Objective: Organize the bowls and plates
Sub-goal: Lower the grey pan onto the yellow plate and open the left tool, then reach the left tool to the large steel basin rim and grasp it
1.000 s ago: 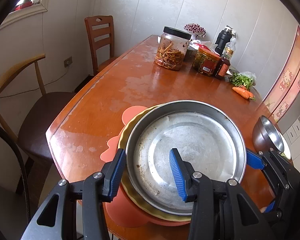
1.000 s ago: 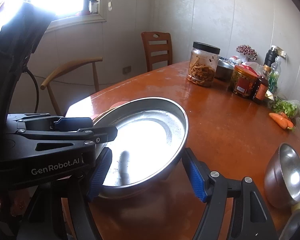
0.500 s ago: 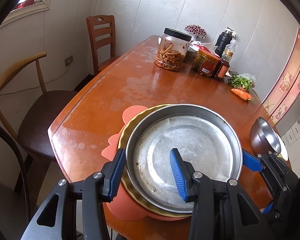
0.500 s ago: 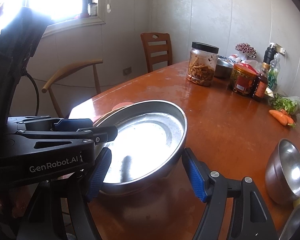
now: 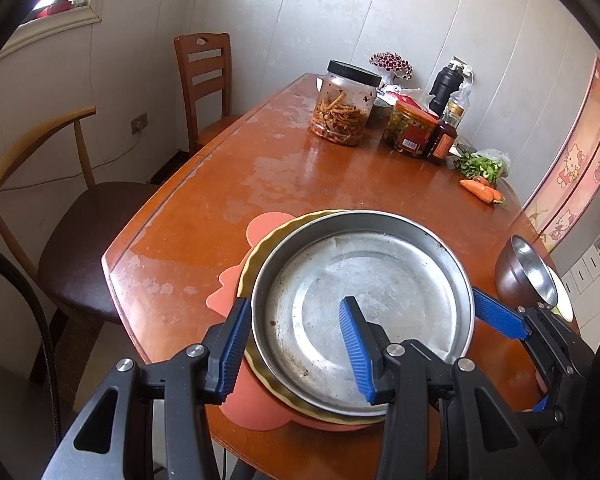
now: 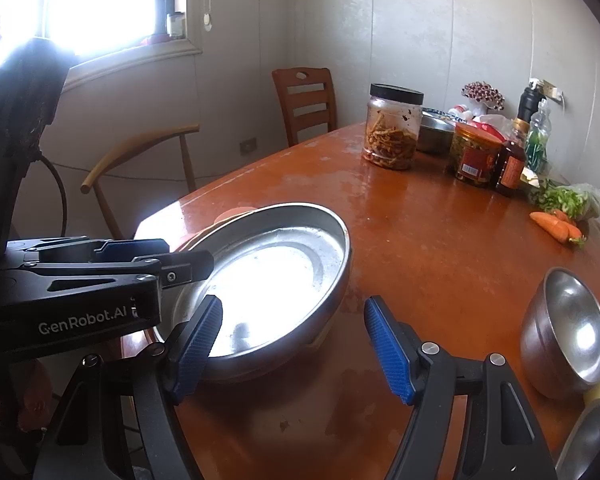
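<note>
A round steel pan [image 5: 380, 296] rests on a yellow plate [image 5: 256, 264], which lies on an orange mat [image 5: 268, 224] near the table's near left corner. My left gripper [image 5: 296, 344] is open, its jaws astride the pan's near rim. My right gripper [image 6: 292, 344] is open by the pan's [image 6: 276, 280] right rim, one finger [image 6: 198, 340] at the rim, the other finger [image 6: 388, 344] over bare table. A steel bowl [image 6: 568, 324] lies tilted at the right; it also shows in the left wrist view [image 5: 524, 272].
At the far end of the wooden table [image 5: 292, 172] stand a big jar of pickles [image 5: 344, 108], a red-lidded jar [image 5: 412, 128], bottles [image 5: 444, 140], greens and carrots [image 5: 482, 190]. Chairs [image 5: 204, 76] stand along the left side.
Both grippers have drawn back a little from the pan, which now lies lower and flatter on the yellow plate. Both stay open.
</note>
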Tool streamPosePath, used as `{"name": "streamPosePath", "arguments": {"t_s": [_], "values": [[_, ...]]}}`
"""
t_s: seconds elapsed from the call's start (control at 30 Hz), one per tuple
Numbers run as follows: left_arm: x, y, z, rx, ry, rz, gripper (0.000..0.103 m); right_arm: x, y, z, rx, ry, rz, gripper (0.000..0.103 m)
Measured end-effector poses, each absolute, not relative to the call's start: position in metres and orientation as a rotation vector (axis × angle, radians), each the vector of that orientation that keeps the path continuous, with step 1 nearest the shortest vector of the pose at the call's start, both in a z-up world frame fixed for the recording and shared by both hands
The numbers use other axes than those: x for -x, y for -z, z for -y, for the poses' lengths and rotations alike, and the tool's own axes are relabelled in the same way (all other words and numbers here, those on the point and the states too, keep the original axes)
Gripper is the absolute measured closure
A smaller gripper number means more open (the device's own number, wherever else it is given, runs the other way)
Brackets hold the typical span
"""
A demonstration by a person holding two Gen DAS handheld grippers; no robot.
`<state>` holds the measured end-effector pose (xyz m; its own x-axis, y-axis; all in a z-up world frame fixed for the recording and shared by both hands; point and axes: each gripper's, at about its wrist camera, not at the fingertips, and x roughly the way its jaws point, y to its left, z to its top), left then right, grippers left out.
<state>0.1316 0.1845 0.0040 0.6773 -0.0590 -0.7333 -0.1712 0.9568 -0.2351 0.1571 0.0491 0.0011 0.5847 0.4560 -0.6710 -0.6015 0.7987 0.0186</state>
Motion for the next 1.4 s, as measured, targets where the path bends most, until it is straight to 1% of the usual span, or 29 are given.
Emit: {"name": "streamPosePath", "arguments": {"t_s": [0.27, 0.4, 0.5, 0.73, 0.93, 1.17, 1.4], "values": [[-0.128, -0.008, -0.183, 0.285, -0.066, -0.818, 0.057, -0.156, -0.003, -0.043, 0.193, -0.614, -0.72, 0.028], [-0.124, -0.012, -0.181, 0.282, -0.076, -0.804, 0.05, -0.155, -0.007, -0.039, 0.181, -0.604, -0.713, 0.028], [-0.12, -0.016, -0.179, 0.282, -0.08, -0.795, 0.049, -0.152, -0.011, -0.035, 0.166, -0.601, -0.7, 0.028], [-0.11, -0.031, -0.162, 0.256, -0.079, -0.772, 0.041, -0.14, -0.028, -0.013, 0.131, -0.592, -0.668, 0.027], [-0.104, -0.046, -0.131, 0.216, -0.051, -0.755, 0.038, -0.125, -0.047, 0.019, 0.099, -0.563, -0.621, 0.025], [-0.102, -0.064, -0.084, 0.155, -0.015, -0.736, 0.037, -0.108, -0.066, 0.066, 0.055, -0.512, -0.568, 0.024], [-0.104, -0.074, -0.025, 0.088, 0.038, -0.726, 0.036, -0.094, -0.072, 0.128, 0.01, -0.426, -0.549, 0.024]]}}
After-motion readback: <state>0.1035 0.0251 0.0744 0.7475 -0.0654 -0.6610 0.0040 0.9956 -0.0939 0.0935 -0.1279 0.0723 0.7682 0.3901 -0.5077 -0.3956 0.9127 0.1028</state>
